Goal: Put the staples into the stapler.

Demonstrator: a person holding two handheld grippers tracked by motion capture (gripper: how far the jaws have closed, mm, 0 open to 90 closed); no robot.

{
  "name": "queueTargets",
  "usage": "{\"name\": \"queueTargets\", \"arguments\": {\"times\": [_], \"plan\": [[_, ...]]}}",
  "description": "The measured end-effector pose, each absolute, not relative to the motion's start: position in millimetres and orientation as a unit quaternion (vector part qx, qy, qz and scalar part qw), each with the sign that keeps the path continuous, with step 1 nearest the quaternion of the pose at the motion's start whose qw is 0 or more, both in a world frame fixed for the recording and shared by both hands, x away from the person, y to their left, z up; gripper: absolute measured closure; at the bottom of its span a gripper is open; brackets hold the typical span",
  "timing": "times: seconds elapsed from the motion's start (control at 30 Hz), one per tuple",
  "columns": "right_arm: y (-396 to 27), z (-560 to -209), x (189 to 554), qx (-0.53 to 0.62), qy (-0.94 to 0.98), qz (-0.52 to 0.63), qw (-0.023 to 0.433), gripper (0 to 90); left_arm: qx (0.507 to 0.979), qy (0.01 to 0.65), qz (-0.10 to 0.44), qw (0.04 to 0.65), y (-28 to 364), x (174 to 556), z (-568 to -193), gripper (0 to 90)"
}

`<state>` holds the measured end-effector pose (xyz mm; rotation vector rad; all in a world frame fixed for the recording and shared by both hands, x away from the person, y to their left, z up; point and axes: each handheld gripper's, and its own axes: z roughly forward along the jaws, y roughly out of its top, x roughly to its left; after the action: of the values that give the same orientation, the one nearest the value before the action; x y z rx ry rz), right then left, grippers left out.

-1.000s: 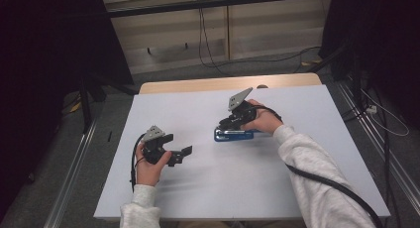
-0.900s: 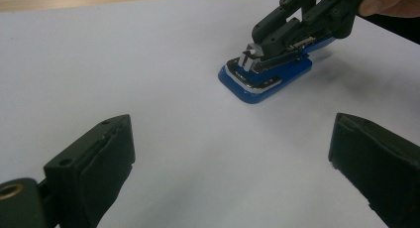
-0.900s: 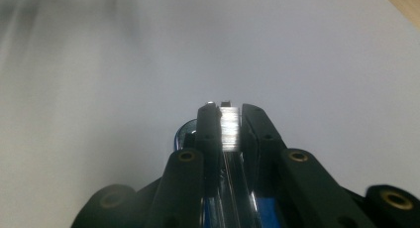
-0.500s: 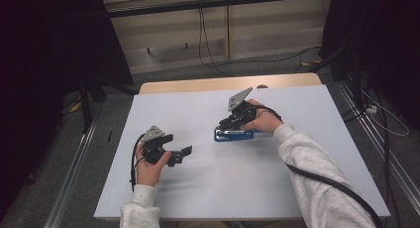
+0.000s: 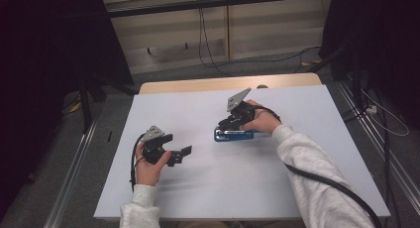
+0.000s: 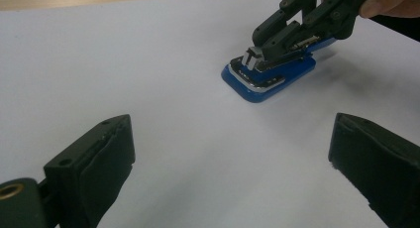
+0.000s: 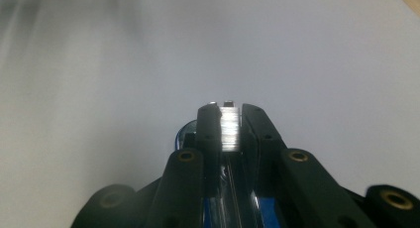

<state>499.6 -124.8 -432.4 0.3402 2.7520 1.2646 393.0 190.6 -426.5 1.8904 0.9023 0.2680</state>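
Note:
A blue stapler with a metal top lies flat on the white table, right of the middle. My right gripper is shut on its metal upper arm, the jaws clamped on both sides of it. In the left gripper view the stapler sits ahead with the right gripper gripping it from above. My left gripper rests low over the table's left part, open, nothing between its jaws, which stand wide apart in its own view.
The white table surface ends at a wooden edge at the back. Beyond it lie grey floor, cables and metal rails on both sides. Black cables trail from both grippers along the sleeves.

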Motion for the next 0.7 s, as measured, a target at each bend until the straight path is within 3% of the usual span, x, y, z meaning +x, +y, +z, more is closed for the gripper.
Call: {"name": "queueTargets", "arguments": {"times": [0.7], "plan": [[-129.3,-429.0,498.7,0.102,0.902,0.417,0.05,79.3,0.782,0.37,0.112,0.488,189.8,393.3,-426.9,4.2]]}}
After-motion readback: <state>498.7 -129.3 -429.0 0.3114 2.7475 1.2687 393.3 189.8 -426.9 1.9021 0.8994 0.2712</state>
